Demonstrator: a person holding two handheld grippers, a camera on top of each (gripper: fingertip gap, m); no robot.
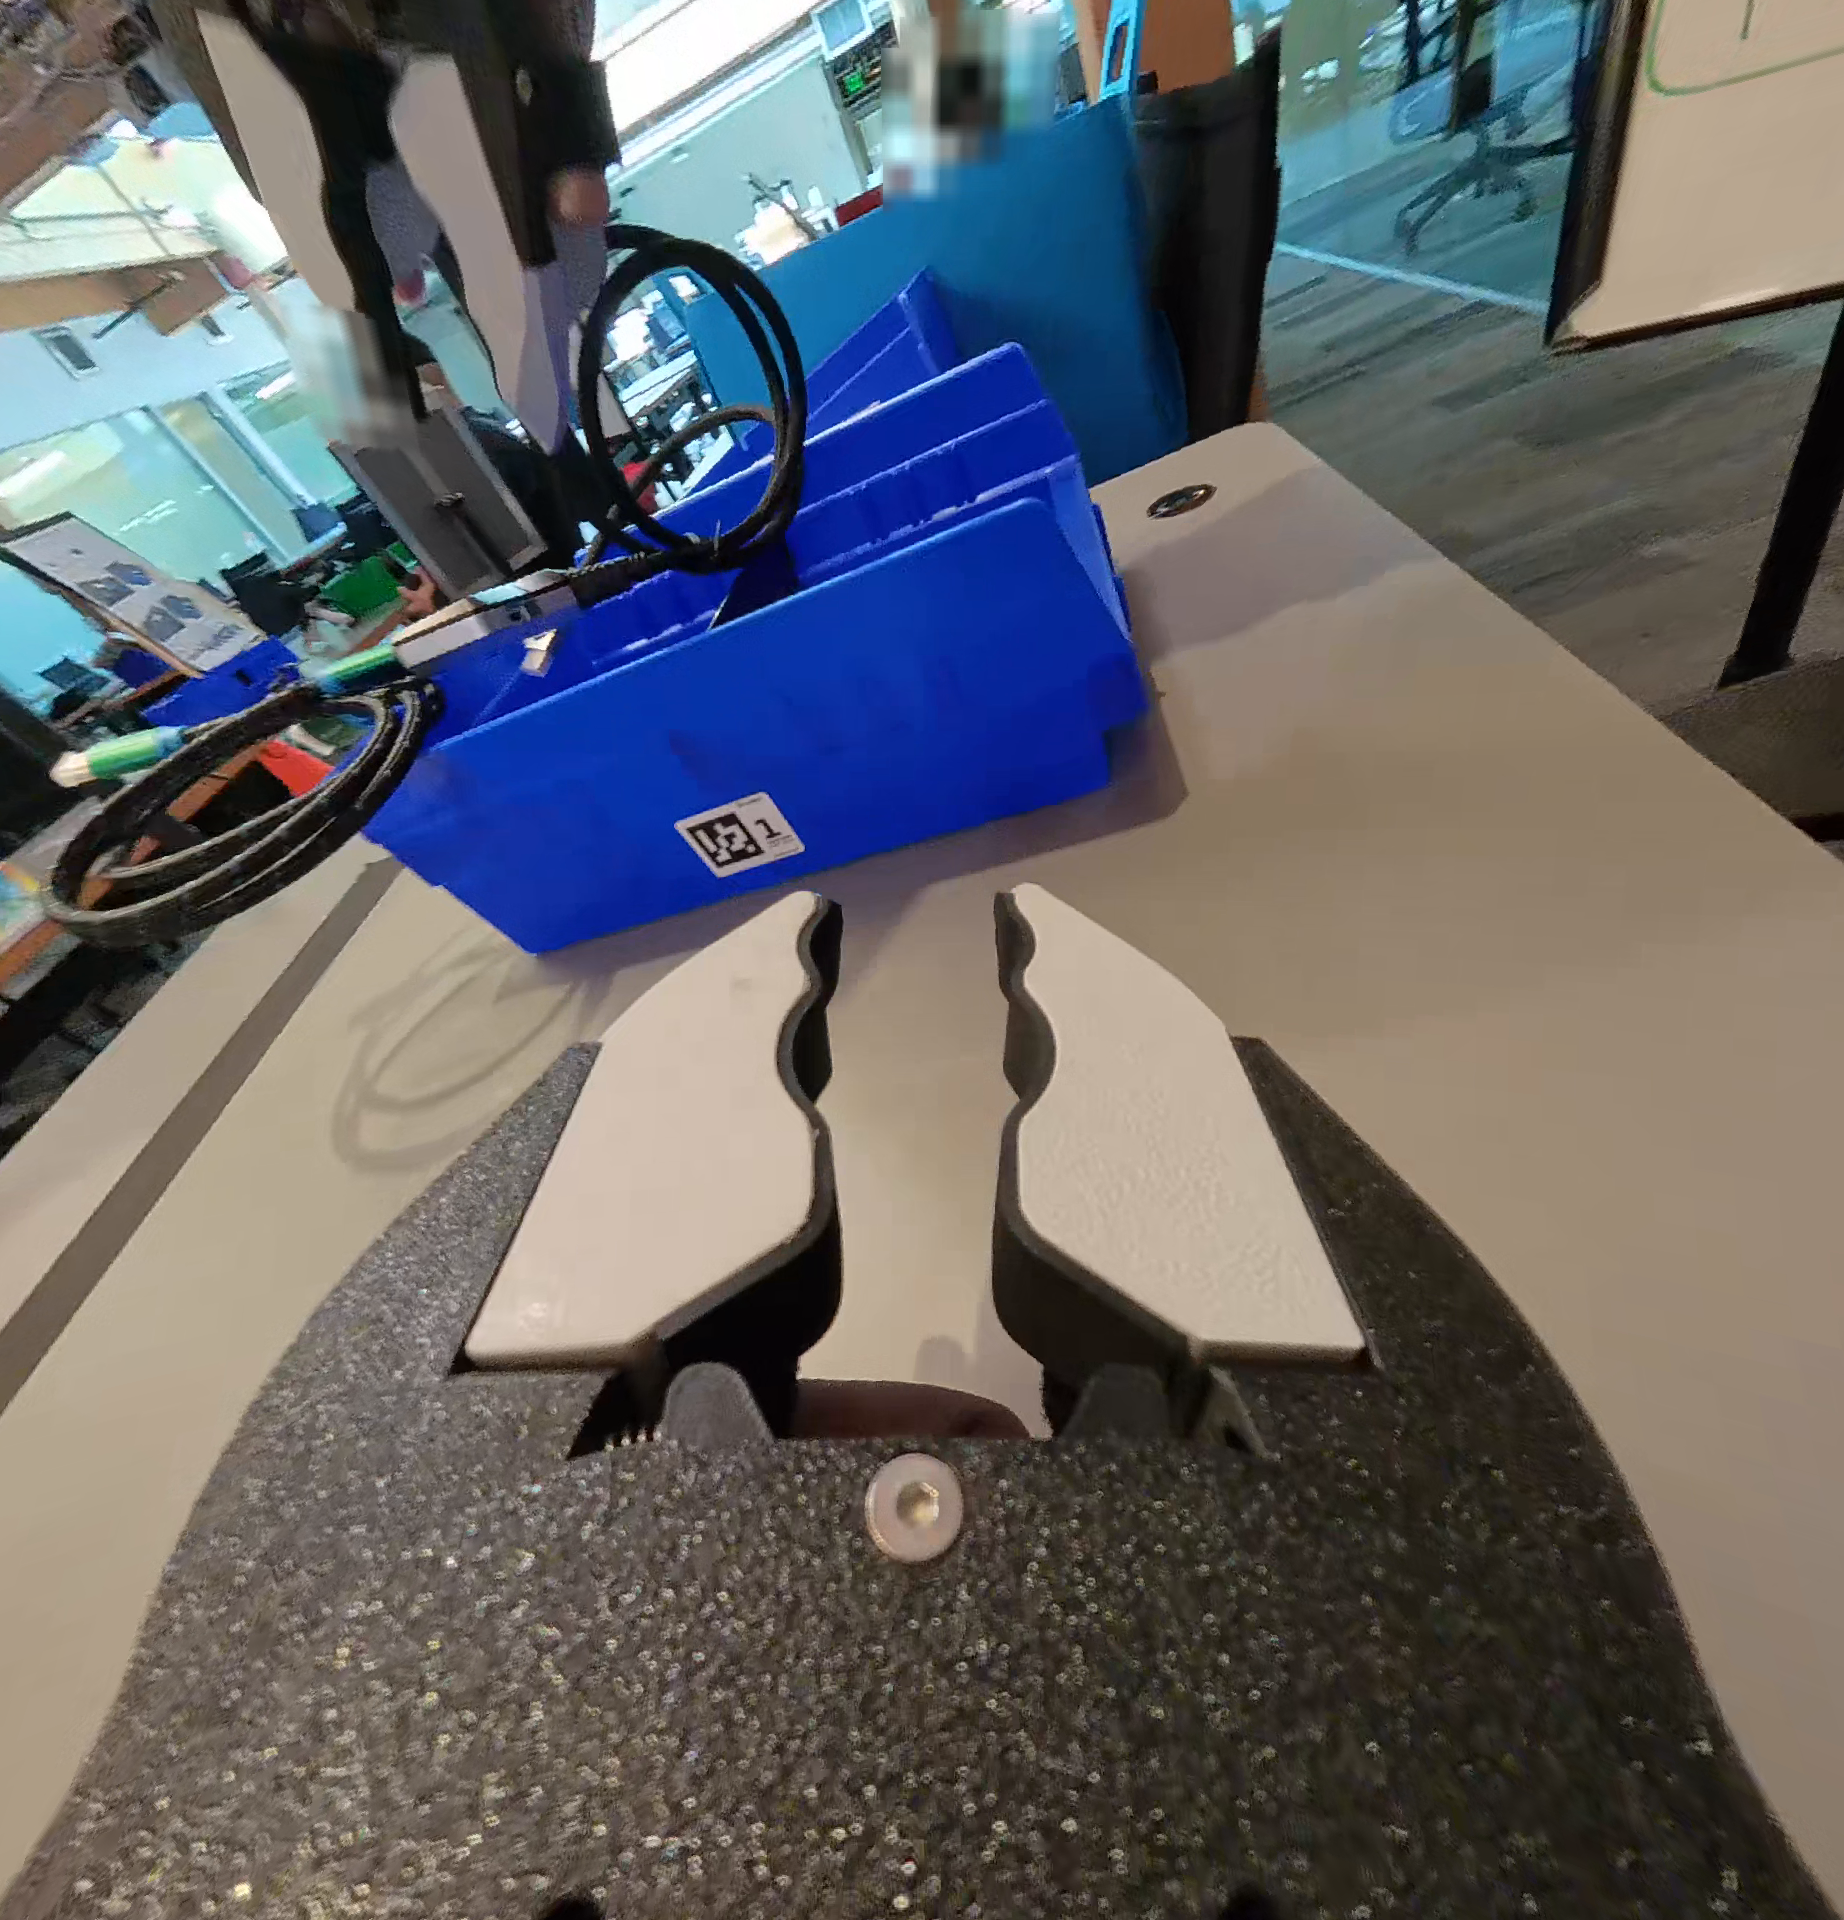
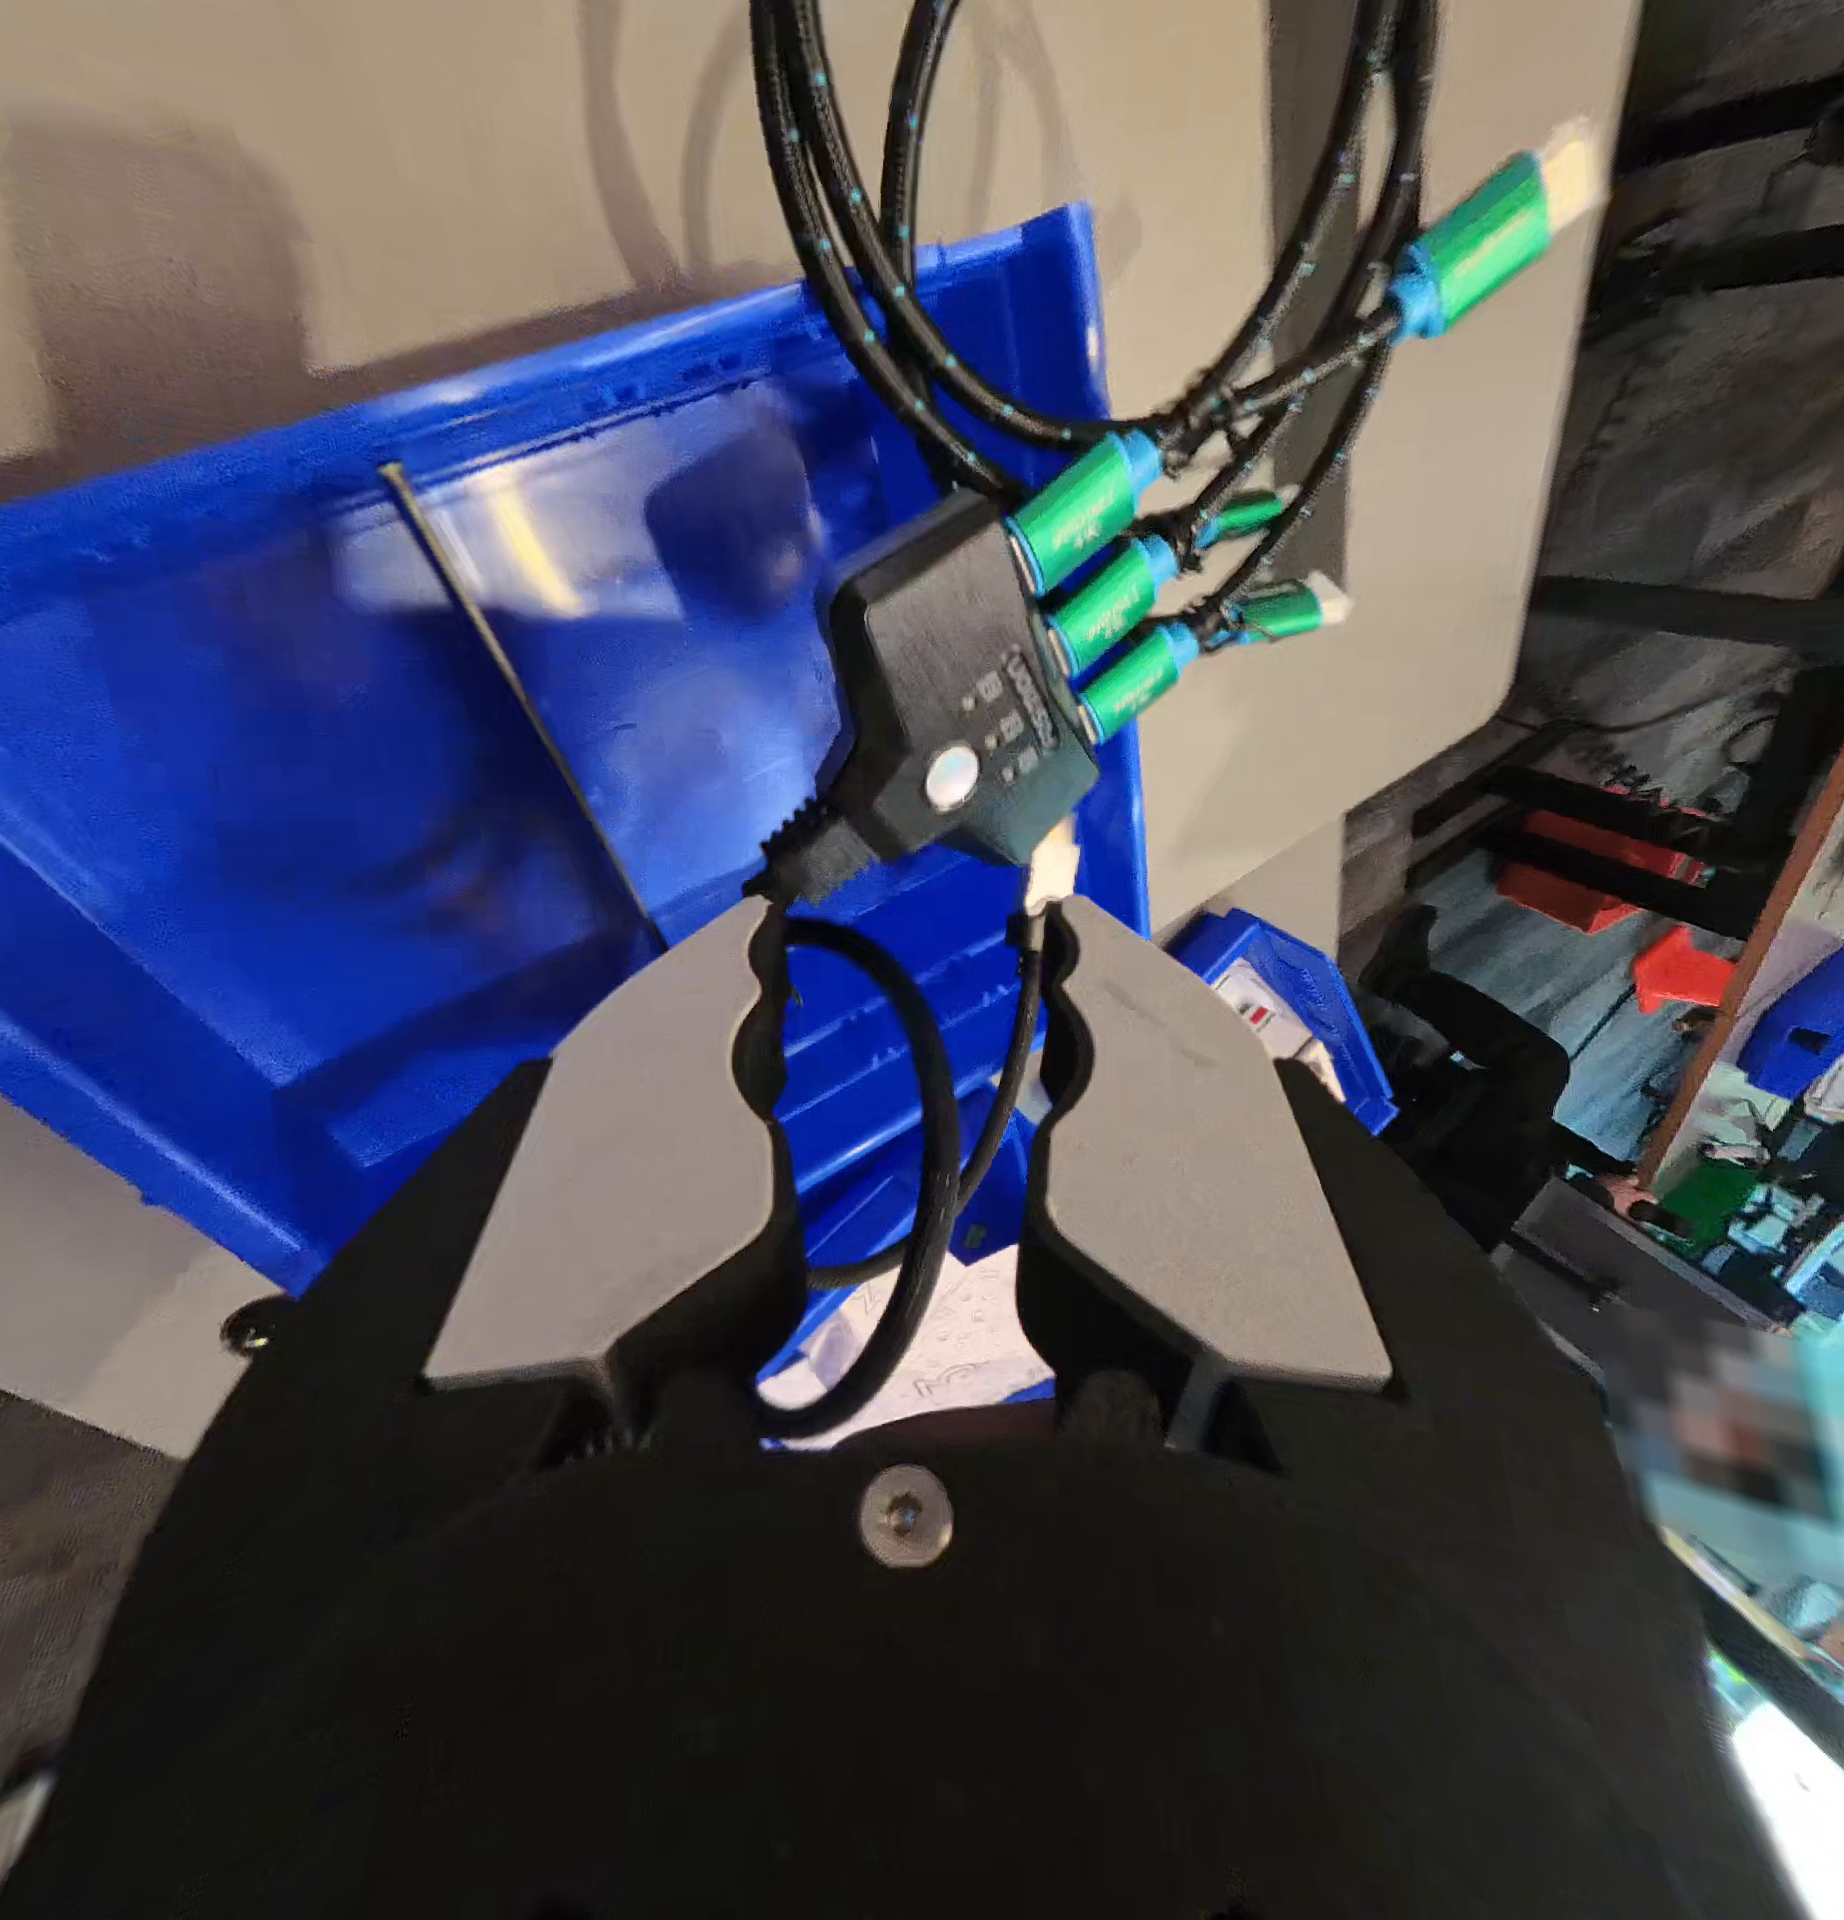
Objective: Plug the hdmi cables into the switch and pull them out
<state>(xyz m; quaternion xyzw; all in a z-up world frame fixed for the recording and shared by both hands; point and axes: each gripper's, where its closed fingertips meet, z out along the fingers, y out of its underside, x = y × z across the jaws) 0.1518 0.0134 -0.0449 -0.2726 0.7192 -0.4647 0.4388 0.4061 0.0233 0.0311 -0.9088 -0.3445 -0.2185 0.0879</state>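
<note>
Where left gripper (image 1: 913, 914) hangs: low over the table (image 1: 1417, 935), just short of the bin's (image 1: 793, 727) near wall.
Left jaws: narrowly parted, nothing between them.
Right gripper (image 2: 907, 920): above the bin's corner, jaws wide; a thin black lead (image 2: 928, 1091) loops loosely between the fingers, unclamped.
Hub (image 2: 949, 707): black, just past the right fingertips, over the bin's edge, three green plugs (image 2: 1084, 613) in it.
Cables (image 2: 1001, 260): braided black, coiled past the bin's corner.

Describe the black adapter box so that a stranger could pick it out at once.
Find the large blue bin on the grey table. Above its right edge, just beyond the right gripper, hangs the black adapter box. It alone has three green plugs and a round silver button.
</note>
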